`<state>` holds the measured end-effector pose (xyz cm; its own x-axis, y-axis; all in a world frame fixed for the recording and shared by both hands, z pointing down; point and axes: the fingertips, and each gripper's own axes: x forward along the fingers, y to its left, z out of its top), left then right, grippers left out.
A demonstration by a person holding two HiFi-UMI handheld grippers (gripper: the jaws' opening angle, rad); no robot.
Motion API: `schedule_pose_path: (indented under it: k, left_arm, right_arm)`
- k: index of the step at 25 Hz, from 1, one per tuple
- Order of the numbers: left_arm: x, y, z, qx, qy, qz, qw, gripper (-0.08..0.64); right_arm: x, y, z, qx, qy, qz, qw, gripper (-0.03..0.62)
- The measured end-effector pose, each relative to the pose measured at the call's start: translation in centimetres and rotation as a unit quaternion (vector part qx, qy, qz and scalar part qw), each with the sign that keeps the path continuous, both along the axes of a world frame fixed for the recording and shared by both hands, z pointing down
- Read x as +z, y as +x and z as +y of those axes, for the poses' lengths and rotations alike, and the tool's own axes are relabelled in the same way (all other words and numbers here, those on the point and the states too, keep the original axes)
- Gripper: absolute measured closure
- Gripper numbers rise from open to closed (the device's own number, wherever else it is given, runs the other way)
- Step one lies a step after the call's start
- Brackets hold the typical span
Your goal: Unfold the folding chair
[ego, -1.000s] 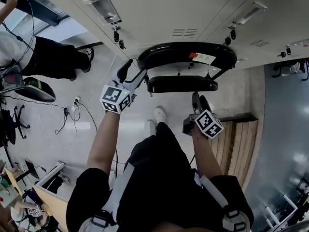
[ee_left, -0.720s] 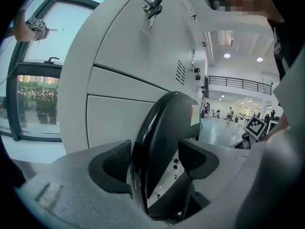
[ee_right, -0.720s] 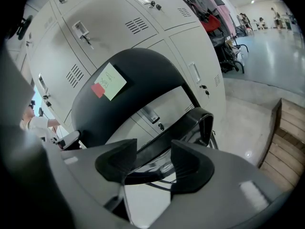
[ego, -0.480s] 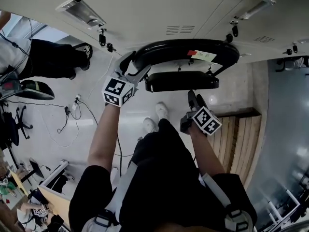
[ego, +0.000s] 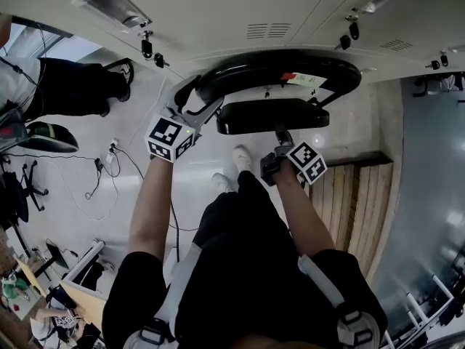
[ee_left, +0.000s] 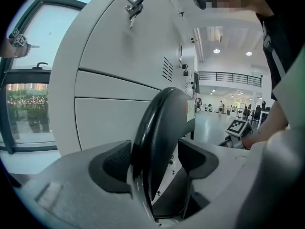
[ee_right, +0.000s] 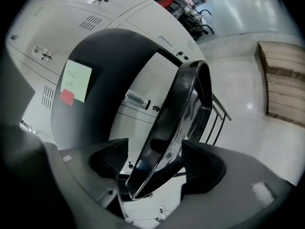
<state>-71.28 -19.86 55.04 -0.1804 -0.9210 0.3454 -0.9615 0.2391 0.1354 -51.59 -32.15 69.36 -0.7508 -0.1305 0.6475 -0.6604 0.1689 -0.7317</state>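
The black folding chair stands against white lockers, its curved backrest (ego: 276, 67) above its seat (ego: 272, 115). A green note and a red tag sit on the backrest (ee_right: 109, 75). My left gripper (ego: 195, 97) is at the backrest's left end; in the left gripper view the backrest edge (ee_left: 162, 128) runs between its jaws, and the left gripper (ee_left: 155, 159) is open after widening. My right gripper (ego: 280, 138) straddles the near edge of the seat (ee_right: 181, 113). The right gripper (ee_right: 155, 159) has just been opening, and its pads stand clear of the seat.
The lockers (ego: 254, 13) with keys in their doors stand right behind the chair. A wooden slatted platform (ego: 356, 202) lies on the floor at the right. Cables and a socket strip (ego: 109, 158) lie at the left, near a person in dark trousers (ego: 73, 86).
My right gripper has moved forward from below the seat onto its near edge, with its jaws wider. The left gripper has stayed at the backrest's left end.
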Motion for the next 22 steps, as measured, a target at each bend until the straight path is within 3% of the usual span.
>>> schedule_pose_path:
  k: [9,14,19,22]
  left_arm:
    - [-0.2,3.1,1.2,0.021,0.007,-0.009,0.9997,0.247]
    - [0.4,3.3,-0.1,0.034,0.019,0.01,0.9992,0.247]
    - [0.9,2.9,-0.4,0.014,0.043,0.044,0.998,0.247]
    - [1.4,2.3,-0.5,0.001,0.043,0.047,0.998,0.249]
  right_arm:
    - [2.2,-0.2,-0.1,0.047,-0.013,0.018,0.999,0.265]
    - [3.8,1.0,0.6,0.067,-0.025,0.026,0.997,0.285]
    - [3.3,1.6,1.0,0.043,0.005,0.037,0.998,0.359]
    - [3.7,2.9,1.7,0.056,0.004,0.042,0.998,0.365]
